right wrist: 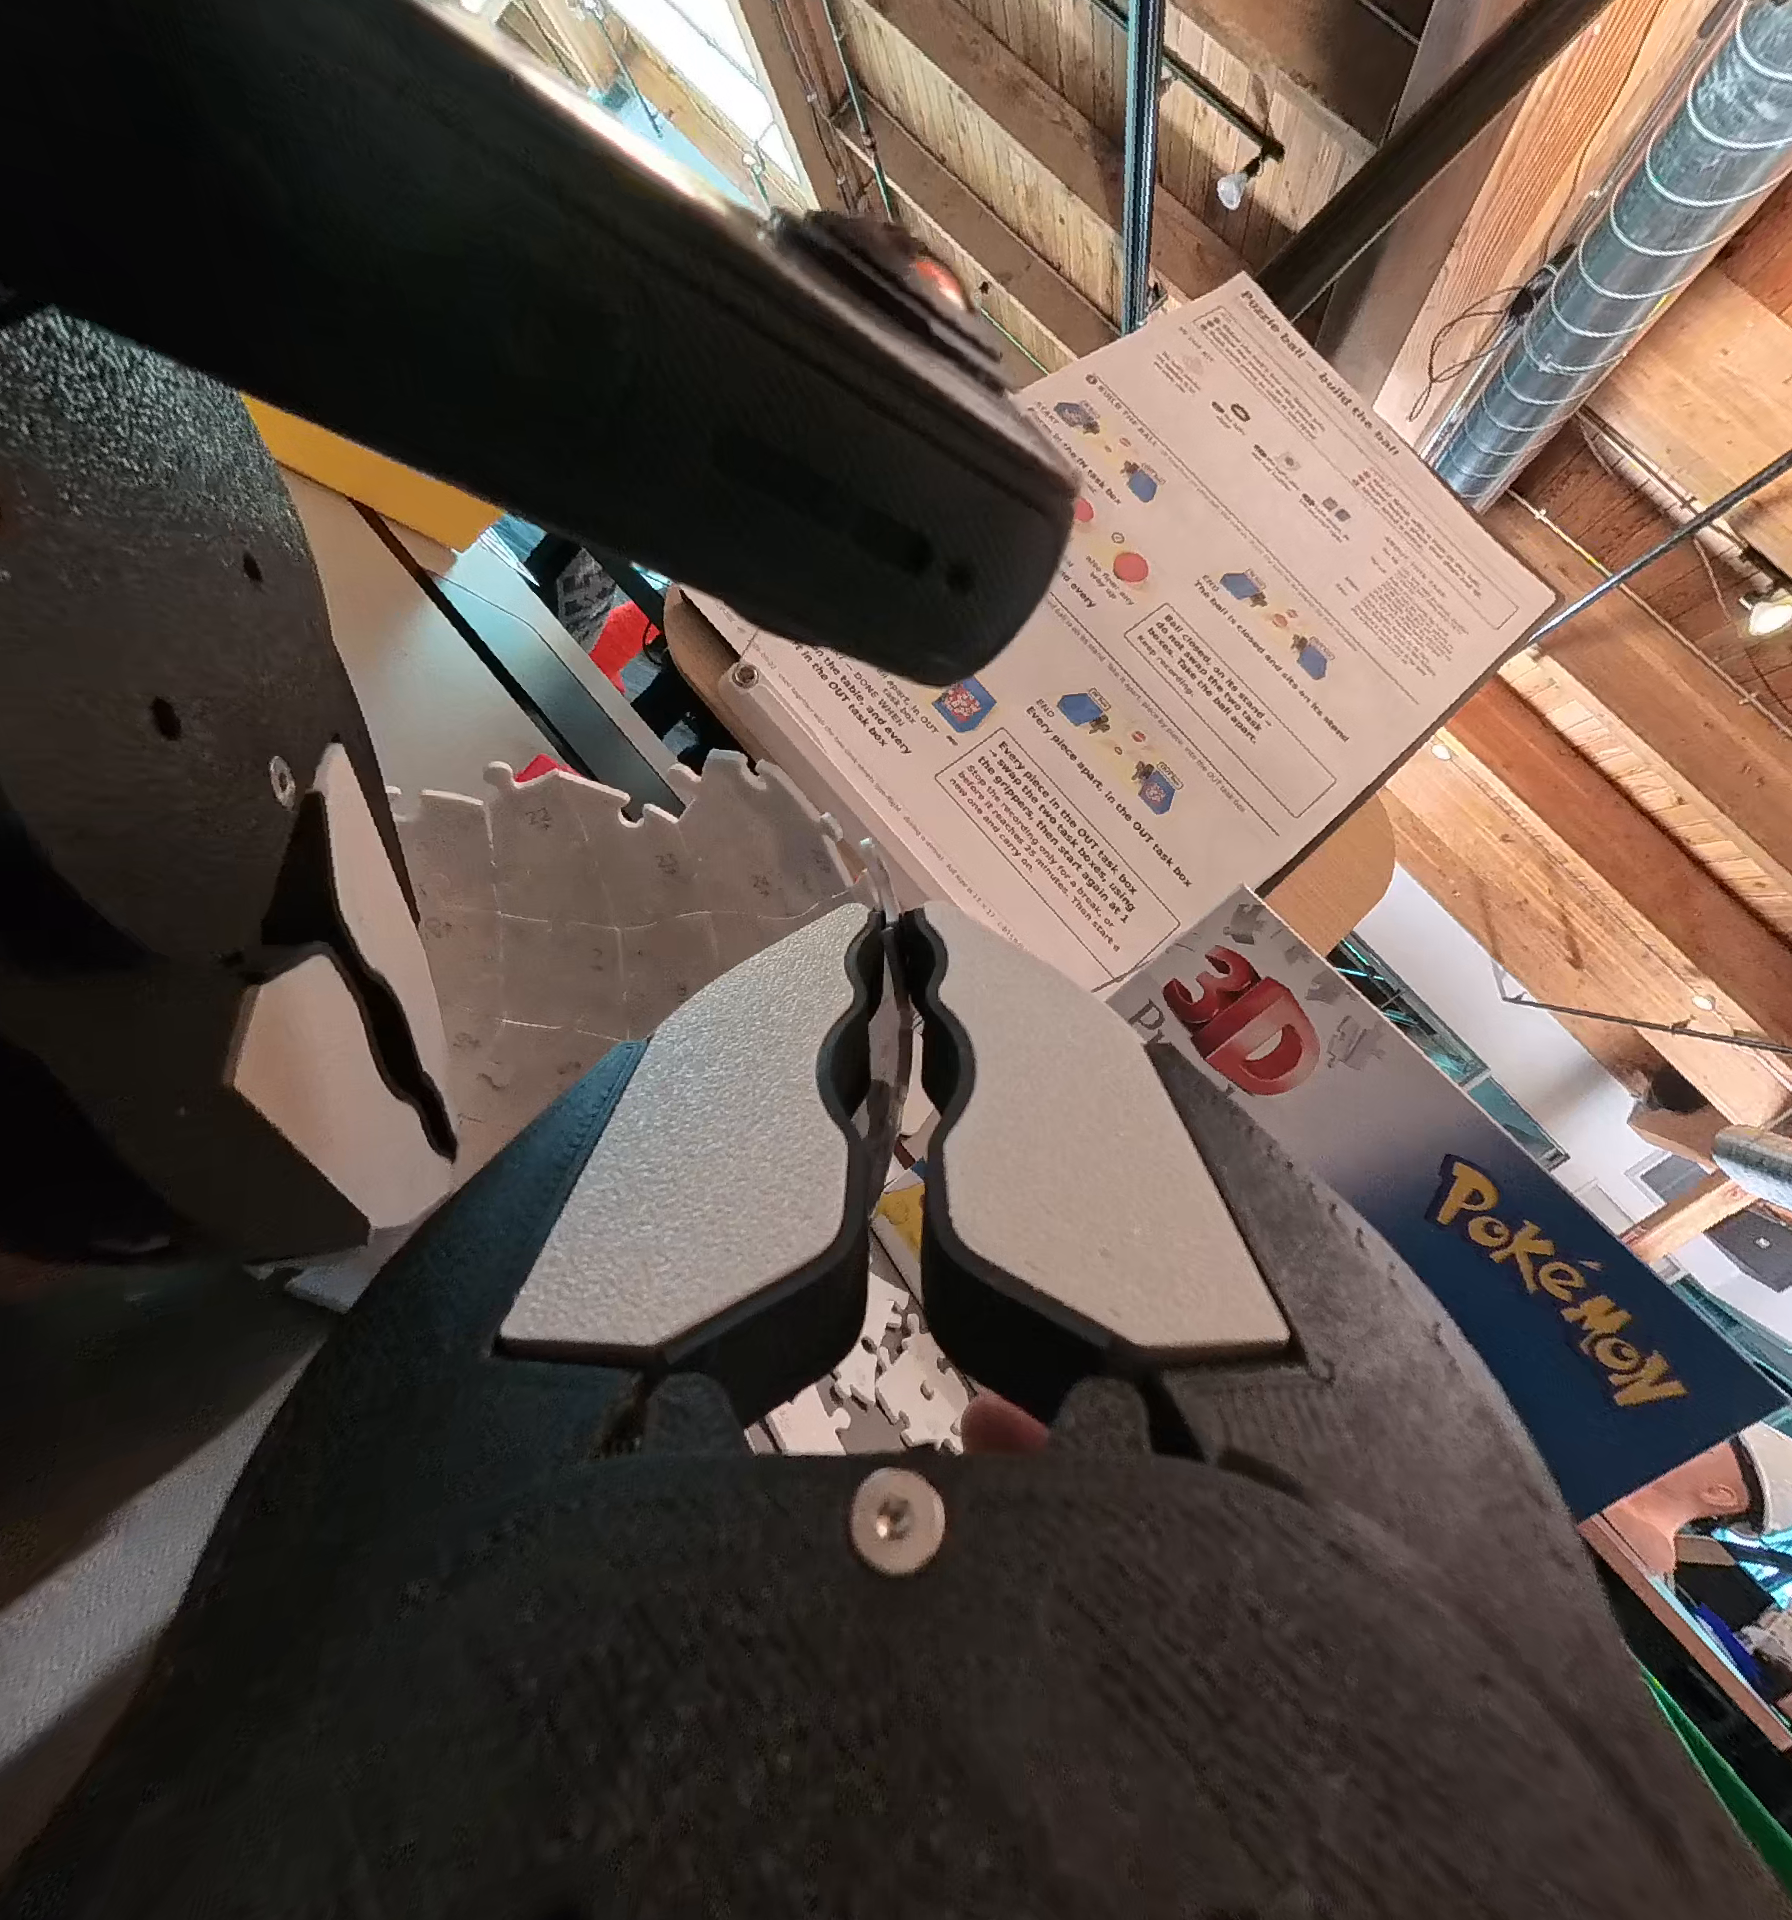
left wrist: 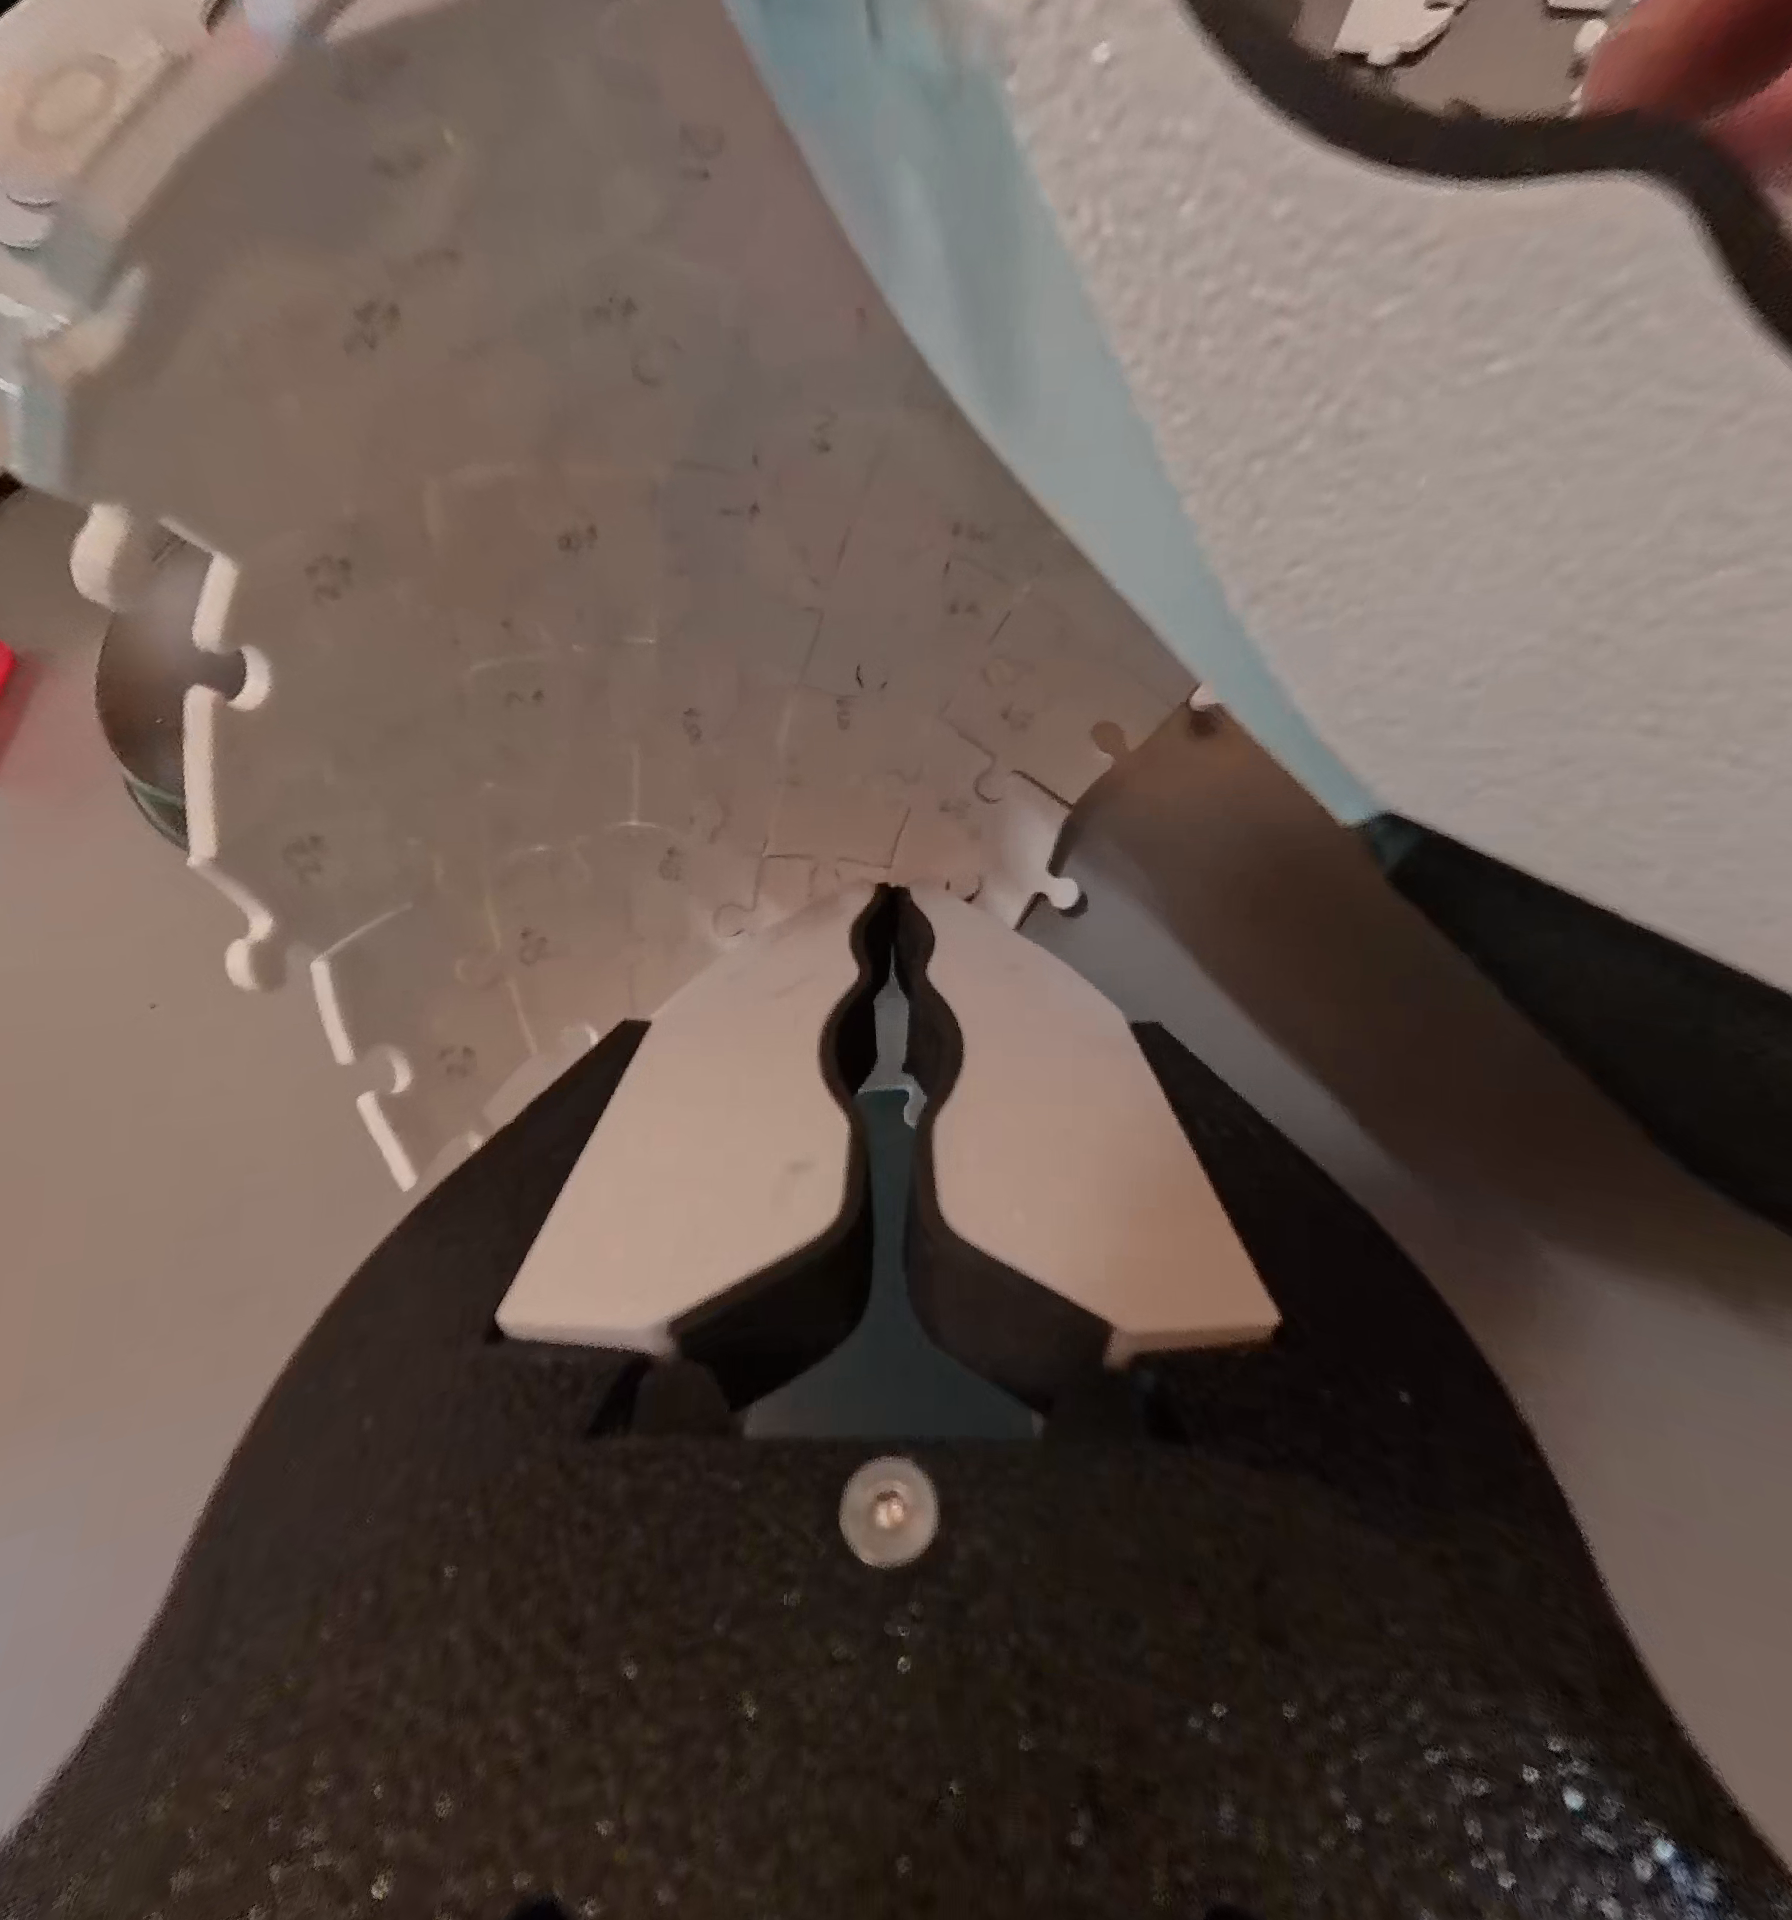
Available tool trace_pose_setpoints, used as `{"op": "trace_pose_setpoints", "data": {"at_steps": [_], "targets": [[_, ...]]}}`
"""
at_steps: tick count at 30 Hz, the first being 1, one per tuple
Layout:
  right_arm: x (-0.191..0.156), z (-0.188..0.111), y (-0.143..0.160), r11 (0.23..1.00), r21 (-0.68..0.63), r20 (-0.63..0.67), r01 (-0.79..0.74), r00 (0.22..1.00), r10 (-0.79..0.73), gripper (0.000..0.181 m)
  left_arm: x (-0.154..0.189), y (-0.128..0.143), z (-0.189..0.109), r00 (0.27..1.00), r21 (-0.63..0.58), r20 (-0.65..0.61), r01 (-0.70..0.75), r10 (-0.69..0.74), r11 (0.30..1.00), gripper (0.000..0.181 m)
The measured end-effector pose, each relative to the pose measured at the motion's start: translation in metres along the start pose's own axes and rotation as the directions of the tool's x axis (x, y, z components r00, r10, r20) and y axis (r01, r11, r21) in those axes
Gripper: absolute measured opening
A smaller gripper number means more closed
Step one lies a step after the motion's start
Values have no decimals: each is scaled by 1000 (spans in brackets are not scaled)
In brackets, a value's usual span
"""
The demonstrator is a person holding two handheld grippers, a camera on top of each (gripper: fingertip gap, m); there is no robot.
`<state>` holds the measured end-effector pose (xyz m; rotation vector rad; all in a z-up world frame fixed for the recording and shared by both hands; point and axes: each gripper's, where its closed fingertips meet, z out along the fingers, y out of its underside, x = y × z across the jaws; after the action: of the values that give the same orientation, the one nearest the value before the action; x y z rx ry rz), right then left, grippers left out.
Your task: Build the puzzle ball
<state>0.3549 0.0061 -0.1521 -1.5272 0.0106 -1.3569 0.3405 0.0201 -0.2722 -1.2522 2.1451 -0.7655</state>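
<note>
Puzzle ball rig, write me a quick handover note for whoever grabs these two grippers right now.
Left gripper: shut on the rim of the half-built puzzle shell, held up above the grey table.
Right gripper: shut on a thin loose piece, edge-on, so its shape is hard to tell; held beside the shell, not yet joined.
Done: many pieces already locked into a curved shell, inner grey side facing the cameras.
Left: the shell's edge is jagged and open, so more pieces must go in. Loose pieces lie below. The puzzle box stands to the right.
</note>
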Motion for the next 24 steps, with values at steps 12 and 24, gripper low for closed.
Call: {"op": "trace_pose_setpoints", "data": {"at_steps": [12,24], "targets": [[-2,3,-1,1000,7,5,-7,1000,7,5,0,1,0,1000,-25,-29,5,-6,1000,0],[0,3,2,1000,1,-2,-23,1000,23,4,1,1,-1,998,-8,-34,-48,48,999,0]]}}
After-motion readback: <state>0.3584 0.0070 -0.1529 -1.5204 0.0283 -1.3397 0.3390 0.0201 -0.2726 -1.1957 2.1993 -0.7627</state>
